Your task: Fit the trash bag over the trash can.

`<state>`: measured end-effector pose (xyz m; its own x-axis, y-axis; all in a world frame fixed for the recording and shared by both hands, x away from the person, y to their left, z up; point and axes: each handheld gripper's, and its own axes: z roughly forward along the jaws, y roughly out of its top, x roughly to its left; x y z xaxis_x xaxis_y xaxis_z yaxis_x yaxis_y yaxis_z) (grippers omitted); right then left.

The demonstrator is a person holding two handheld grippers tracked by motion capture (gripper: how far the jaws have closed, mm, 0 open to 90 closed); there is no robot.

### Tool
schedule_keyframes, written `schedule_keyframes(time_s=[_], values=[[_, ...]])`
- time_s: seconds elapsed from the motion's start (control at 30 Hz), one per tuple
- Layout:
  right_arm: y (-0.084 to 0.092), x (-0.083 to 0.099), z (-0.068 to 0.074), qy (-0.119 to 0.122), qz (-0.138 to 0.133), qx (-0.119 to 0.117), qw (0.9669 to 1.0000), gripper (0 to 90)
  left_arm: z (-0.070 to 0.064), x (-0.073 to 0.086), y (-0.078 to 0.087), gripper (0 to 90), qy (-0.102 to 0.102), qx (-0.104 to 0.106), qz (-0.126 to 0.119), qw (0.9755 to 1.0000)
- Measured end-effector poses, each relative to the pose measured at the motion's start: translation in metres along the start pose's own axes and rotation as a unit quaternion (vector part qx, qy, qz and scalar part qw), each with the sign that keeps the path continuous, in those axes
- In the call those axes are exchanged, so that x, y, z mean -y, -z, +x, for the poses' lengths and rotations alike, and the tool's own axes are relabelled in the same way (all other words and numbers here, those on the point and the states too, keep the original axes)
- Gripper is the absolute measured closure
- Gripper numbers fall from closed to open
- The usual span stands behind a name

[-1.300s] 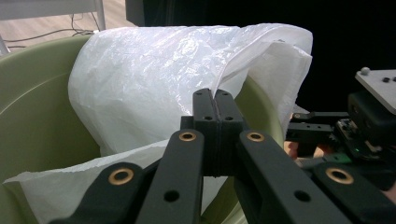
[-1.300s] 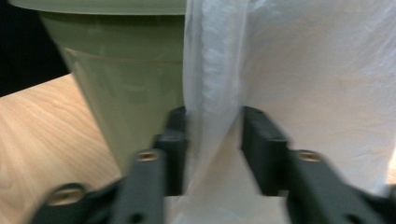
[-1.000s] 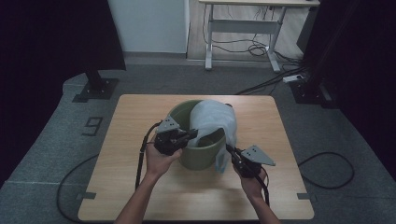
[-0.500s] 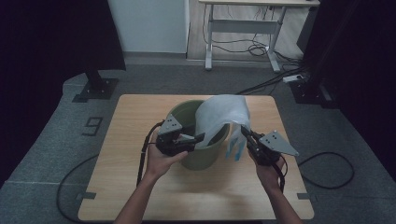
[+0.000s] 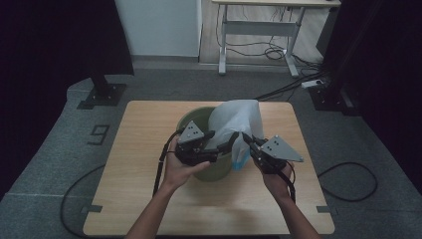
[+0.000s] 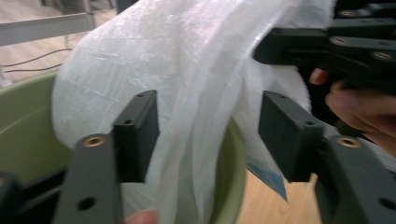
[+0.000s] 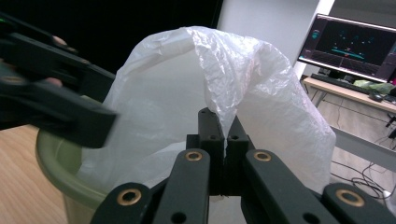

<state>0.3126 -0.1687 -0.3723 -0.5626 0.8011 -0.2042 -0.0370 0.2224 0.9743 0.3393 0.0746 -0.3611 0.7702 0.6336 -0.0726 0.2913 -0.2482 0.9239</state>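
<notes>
I note the rectangular light wooden surface (image 5: 139,189) as the largest item, standing on grey carpet. Near its middle sits the round olive-green plastic bin (image 5: 219,169), upright. The thin white translucent plastic bag (image 5: 234,122) rises out of the bin's mouth, billowed upward above the rim, with part of it draped over the rim on the near right side; a small blue printed patch shows at its lower edge there.

My left hand-held gripper (image 5: 221,149) lies against the bin's near rim, pointing right. In the left gripper view (image 6: 205,135) its jaws stand parted, having just been opening, with folds of the bag hanging between them; the pads (image 6: 140,130) do not press on the film.

My right hand-held gripper (image 5: 241,139) is just right of the bin, raised. In the right gripper view (image 7: 223,149) its jaws are clamped together on a pinch of the bag, which drapes up and over the fingertips. The two grippers sit near each other, apart.
</notes>
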Motion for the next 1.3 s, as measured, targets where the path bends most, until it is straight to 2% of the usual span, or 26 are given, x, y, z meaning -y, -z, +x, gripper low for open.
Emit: schedule_keyframes(time_s=[0.1, 0.23, 0.37, 0.43, 0.5, 0.57, 0.63, 0.73, 0.9, 0.97, 1.1, 1.23, 1.3], values=[[-0.001, 0.003, 0.001, -0.004, 0.002, -0.004, 1.0, 88.7, 0.003, 0.002, -0.001, 57.5, 0.007, -0.01, 0.003, 0.9999], [0.0, 0.007, -0.002, -0.015, 0.006, -0.009, 0.9998, 88.6, 0.008, 0.003, 0.0, 73.6, 0.024, -0.005, 0.004, 0.9997], [0.001, 0.01, -0.005, -0.029, 0.006, -0.019, 0.9994, 88.3, 0.01, 0.005, -0.001, 84.6, 0.029, -0.008, 0.01, 0.9995], [0.001, 0.011, -0.006, -0.033, 0.008, -0.026, 0.9991, 85.1, 0.011, 0.005, -0.001, 88.8, 0.031, -0.002, 0.012, 0.9994], [0.002, 0.013, -0.006, -0.043, 0.011, -0.036, 0.9984, 72.9, 0.012, 0.006, 0.0, 89.5, 0.029, -0.009, 0.011, 0.9995], [0.011, 0.018, 0.003, -0.07, -0.003, -0.019, 0.9973, 54.1, 0.013, 0.007, 0.003, 89.7, 0.034, -0.016, 0.004, 0.9993], [0.014, 0.019, 0.007, -0.075, -0.006, -0.019, 0.997, 51.2, 0.015, 0.01, 0.007, 89.7, 0.041, -0.024, 0.0, 0.9989], [0.021, 0.027, 0.022, -0.072, -0.002, -0.015, 0.9973, 44.0, 0.018, 0.014, 0.01, 89.8, 0.048, -0.028, 0.002, 0.9984], [0.024, 0.045, 0.032, -0.086, 0.016, -0.019, 0.9959, 40.3, 0.021, 0.018, 0.013, 89.8, 0.052, -0.029, 0.005, 0.9982], [0.023, 0.054, 0.034, -0.089, 0.026, -0.019, 0.9955, 39.3, 0.022, 0.018, 0.014, 89.7, 0.052, -0.031, 0.004, 0.9982], [0.019, 0.076, 0.038, -0.116, 0.055, -0.018, 0.9916, 32.9, 0.022, 0.018, 0.014, 89.8, 0.053, -0.033, 0.003, 0.9981], [0.01, 0.088, 0.047, -0.123, 0.074, -0.009, 0.9896, 26.9, 0.02, 0.017, 0.011, 89.8, 0.052, -0.032, 0.003, 0.9981], [0.005, 0.091, 0.052, -0.12, 0.082, -0.005, 0.9894, 26.6, 0.018, 0.016, 0.011, 89.8, 0.051, -0.031, 0.003, 0.9982]])
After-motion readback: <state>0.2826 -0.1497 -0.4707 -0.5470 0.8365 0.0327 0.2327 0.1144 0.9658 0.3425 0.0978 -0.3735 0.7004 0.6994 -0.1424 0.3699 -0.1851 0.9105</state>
